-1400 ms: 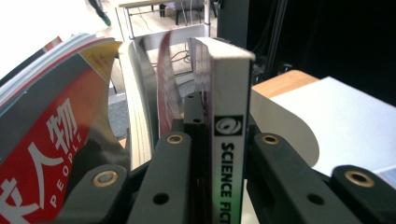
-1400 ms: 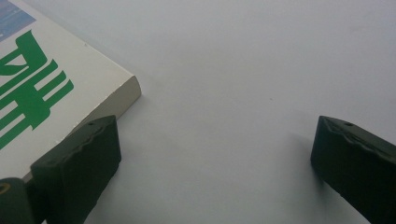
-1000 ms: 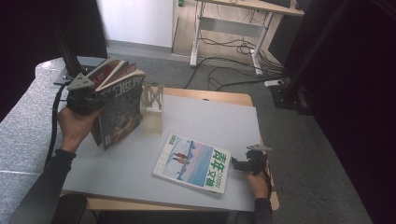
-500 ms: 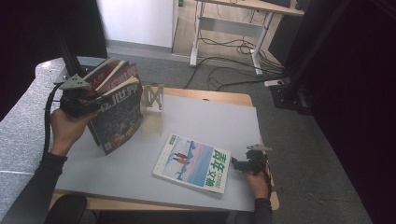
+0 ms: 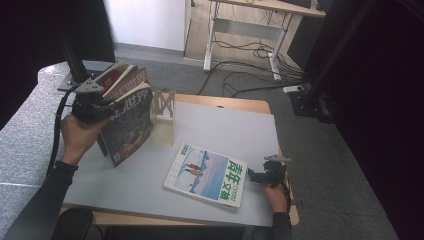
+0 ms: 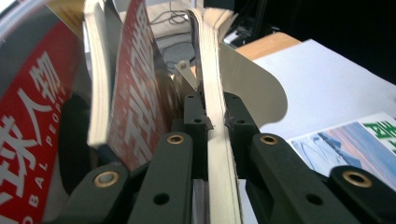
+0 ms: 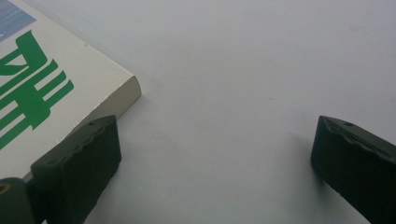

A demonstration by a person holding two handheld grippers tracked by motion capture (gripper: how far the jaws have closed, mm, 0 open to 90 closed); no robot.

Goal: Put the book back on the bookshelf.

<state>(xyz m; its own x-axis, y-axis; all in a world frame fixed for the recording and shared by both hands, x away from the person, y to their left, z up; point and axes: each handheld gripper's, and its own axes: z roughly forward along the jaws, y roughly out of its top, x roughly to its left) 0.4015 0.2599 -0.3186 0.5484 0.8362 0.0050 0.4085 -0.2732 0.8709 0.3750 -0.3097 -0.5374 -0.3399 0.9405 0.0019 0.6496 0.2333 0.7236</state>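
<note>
My left gripper (image 5: 95, 102) holds several magazines (image 5: 127, 125) upright over the left of the table. In the left gripper view its jaws (image 6: 215, 109) are shut on one thick cream-edged magazine (image 6: 218, 158). They have just been closing further on it. Red-covered magazines (image 6: 135, 107) fan out to its left. Another magazine (image 5: 207, 175), with a snowy cover and green characters, lies flat near the front of the grey mat (image 5: 225, 125). My right gripper (image 5: 256, 176) rests low on the mat at its right edge. Its jaws (image 7: 215, 154) are open, and the magazine's corner (image 7: 51, 88) is beside the left jaw.
A pale metal bookend (image 5: 164, 104) stands at the back of the mat, just right of the held magazines. Its curved plate (image 6: 254, 84) appears behind the jaws in the left gripper view. The wooden table edge (image 5: 240, 103) borders the mat. A desk frame and cables lie on the floor beyond.
The left hand has shifted and tilted the held magazines slightly by the bookend. The right gripper and the flat magazine have stayed put.
</note>
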